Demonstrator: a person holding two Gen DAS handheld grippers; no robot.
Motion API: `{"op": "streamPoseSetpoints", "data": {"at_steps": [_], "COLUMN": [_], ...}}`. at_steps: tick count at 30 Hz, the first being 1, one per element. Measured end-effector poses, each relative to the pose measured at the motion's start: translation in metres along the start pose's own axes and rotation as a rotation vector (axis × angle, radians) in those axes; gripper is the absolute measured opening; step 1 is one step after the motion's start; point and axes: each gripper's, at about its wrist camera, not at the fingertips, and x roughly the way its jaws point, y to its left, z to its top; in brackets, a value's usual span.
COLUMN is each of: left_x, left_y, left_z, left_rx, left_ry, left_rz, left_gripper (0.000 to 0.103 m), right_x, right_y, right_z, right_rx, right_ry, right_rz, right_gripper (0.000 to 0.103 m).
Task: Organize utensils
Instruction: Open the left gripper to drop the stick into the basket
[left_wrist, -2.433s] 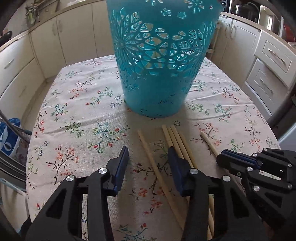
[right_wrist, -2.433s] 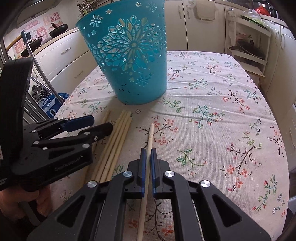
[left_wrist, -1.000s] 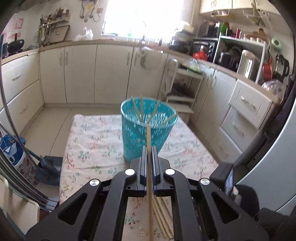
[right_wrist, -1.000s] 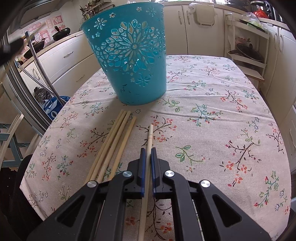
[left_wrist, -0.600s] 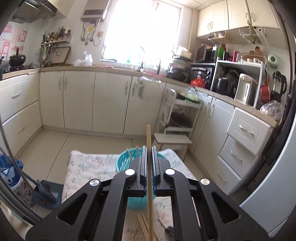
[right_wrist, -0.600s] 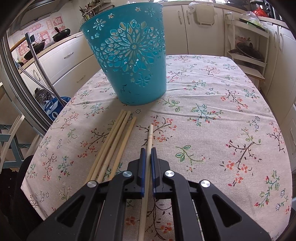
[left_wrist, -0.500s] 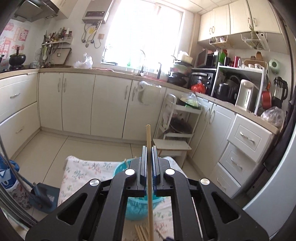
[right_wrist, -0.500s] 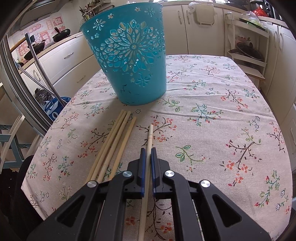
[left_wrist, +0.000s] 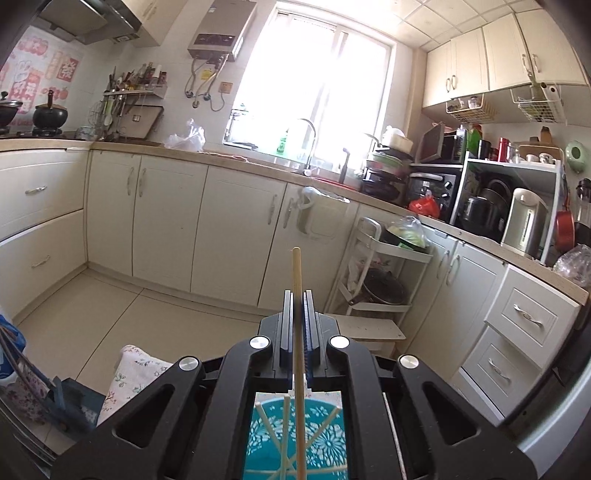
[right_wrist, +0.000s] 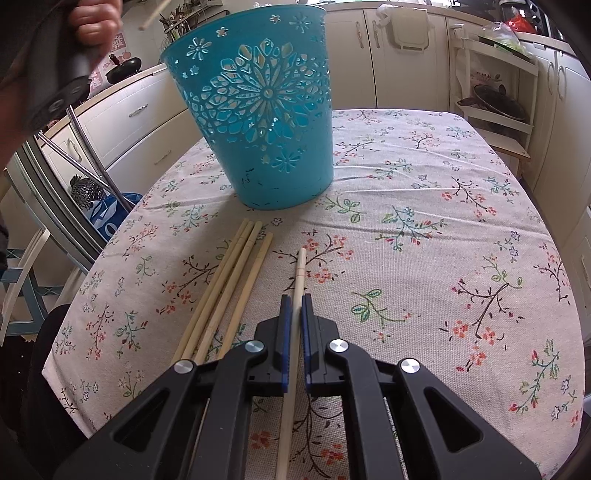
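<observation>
My left gripper (left_wrist: 296, 295) is shut on a wooden chopstick (left_wrist: 297, 280) and holds it upright, high over the teal cut-out basket (left_wrist: 295, 439), which holds several chopsticks. In the right wrist view the basket (right_wrist: 266, 110) stands on the floral tablecloth (right_wrist: 424, 229). My right gripper (right_wrist: 295, 302) is shut on a single chopstick (right_wrist: 300, 266) that lies on the cloth. Several loose chopsticks (right_wrist: 236, 273) lie just left of it. The person's left hand (right_wrist: 92, 22) shows at top left, with a chopstick tip beside it.
Cream kitchen cabinets (left_wrist: 229, 229) and a cluttered counter ring the table. A white shelf cart (left_wrist: 384, 280) stands beyond the far table edge. A metal chair frame (right_wrist: 66, 184) and a blue bag (right_wrist: 107, 218) sit left of the table.
My left gripper has closed on a chopstick, lifted it off the table and tilted up over the basket. My right gripper has stayed shut on its chopstick on the cloth.
</observation>
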Motion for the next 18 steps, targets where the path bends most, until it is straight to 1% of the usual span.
{"op": "streamPoseSetpoints", "data": {"at_steps": [4, 10, 14, 18], "left_x": [0.010, 0.016, 0.016, 0.006], "left_y": [0.002, 0.000, 0.003, 0.005], "left_z": [-0.005, -0.016, -0.022, -0.030], "left_rx": [-0.012, 0.015, 0.017, 0.036], "left_ry": [0.002, 0.035, 0.063, 0.087], "left_rz": [0.012, 0.018, 0.014, 0.008], "left_gripper": [0.004, 0.004, 0.004, 0.005], "right_x": [0.000, 0.001, 0.000, 0.000], "right_y": [0.000, -0.001, 0.000, 0.000], "right_z": [0.000, 0.000, 0.000, 0.000], "right_rx": [-0.003, 0.002, 0.002, 0.002], "right_ry": [0.000, 0.001, 0.000, 0.000], "right_rz": [-0.001, 0.004, 0.004, 0.005], "right_gripper": [0.006, 0.006, 0.006, 0.006]}}
